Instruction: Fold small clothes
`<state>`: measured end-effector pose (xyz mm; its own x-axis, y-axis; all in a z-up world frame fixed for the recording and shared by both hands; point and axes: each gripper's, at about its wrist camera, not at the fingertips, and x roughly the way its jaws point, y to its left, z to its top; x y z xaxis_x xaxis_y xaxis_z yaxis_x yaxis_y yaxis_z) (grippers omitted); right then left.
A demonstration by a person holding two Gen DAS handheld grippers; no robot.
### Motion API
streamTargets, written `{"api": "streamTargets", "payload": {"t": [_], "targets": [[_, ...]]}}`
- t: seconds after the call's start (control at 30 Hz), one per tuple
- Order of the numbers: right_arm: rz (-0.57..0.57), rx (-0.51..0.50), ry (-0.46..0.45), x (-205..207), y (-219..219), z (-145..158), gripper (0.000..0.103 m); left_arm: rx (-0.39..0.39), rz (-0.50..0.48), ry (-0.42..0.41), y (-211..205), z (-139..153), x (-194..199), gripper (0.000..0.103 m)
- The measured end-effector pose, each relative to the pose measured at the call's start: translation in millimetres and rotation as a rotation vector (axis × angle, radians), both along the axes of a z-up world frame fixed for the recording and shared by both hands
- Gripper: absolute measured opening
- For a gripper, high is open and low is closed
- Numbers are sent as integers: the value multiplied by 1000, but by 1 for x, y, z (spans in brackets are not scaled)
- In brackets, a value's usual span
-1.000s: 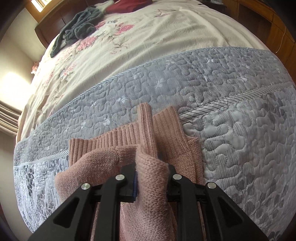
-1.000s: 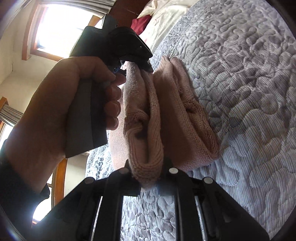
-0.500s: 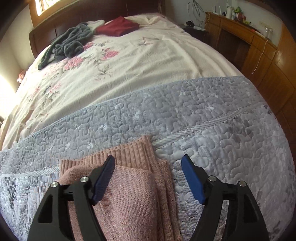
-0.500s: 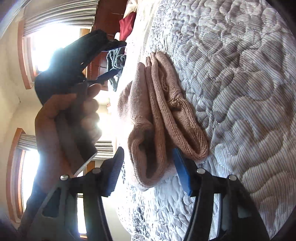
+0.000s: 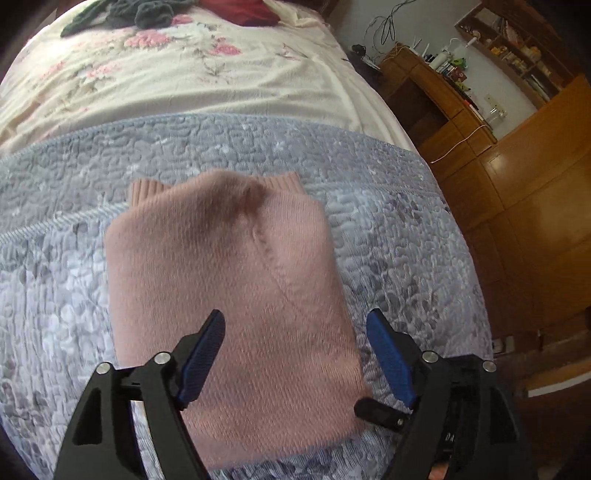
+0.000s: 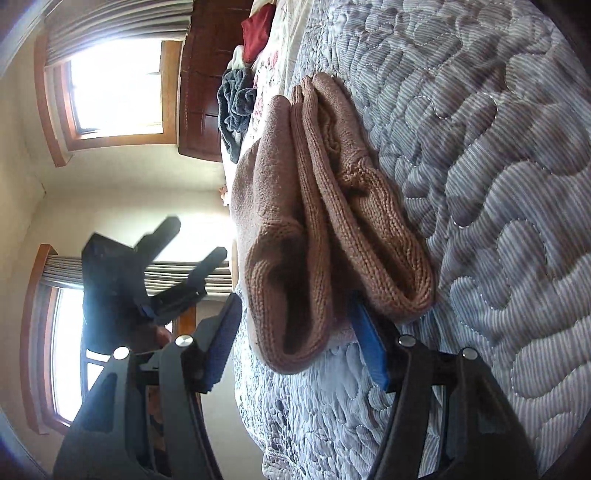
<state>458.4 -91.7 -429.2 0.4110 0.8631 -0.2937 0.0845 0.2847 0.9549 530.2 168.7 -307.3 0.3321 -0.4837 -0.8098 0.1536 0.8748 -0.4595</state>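
A pink knitted sweater [image 5: 229,295] lies folded into a thick rectangle on the grey quilted bedspread [image 5: 388,229]. My left gripper [image 5: 295,332] hovers above its near end, open, with nothing between the blue pads. In the right wrist view the same sweater [image 6: 314,229] shows its stacked folded layers edge-on. My right gripper [image 6: 295,321] is open at the sweater's near fold, one blue pad tucked under the lower layer. The left gripper [image 6: 173,273] appears there too, held off the bed's side in a hand.
A cream floral sheet [image 5: 166,74] covers the bed's far part, with a dark grey garment [image 5: 147,11] and a red one [image 5: 240,7] near the headboard. Wooden cabinets and shelves [image 5: 498,155] stand to the right of the bed. Windows with curtains [image 6: 114,81] are beyond the bed.
Both grippers let go of the sweater and opened. The left one rose and pulled back, so the whole folded sweater now lies flat on the quilt.
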Motion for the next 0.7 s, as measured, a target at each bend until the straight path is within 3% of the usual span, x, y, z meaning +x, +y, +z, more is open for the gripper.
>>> {"api": "streamTargets", "payload": {"t": [0.13, 0.23, 0.4, 0.5, 0.53, 0.6, 0.7], "targets": [[15, 83, 22, 8, -2, -3, 66, -184, 19, 25, 30, -16, -36, 79], [88, 115, 49, 28, 0, 2, 71, -268, 21, 29, 45, -25, -52, 79], [190, 66, 61, 79, 4, 25, 71, -404, 69, 49, 69, -39, -65, 79], [256, -21, 87, 103, 16, 34, 70, -451, 90, 69, 78, -47, -71, 79], [278, -60, 96, 110, 23, 35, 65, -463, 94, 72, 81, -48, -72, 79], [312, -170, 90, 117, 34, 43, 27, -486, 94, 70, 84, -47, -74, 79], [301, -283, 18, 117, 31, 72, 20, -504, 75, 61, 85, -40, -76, 79]]}}
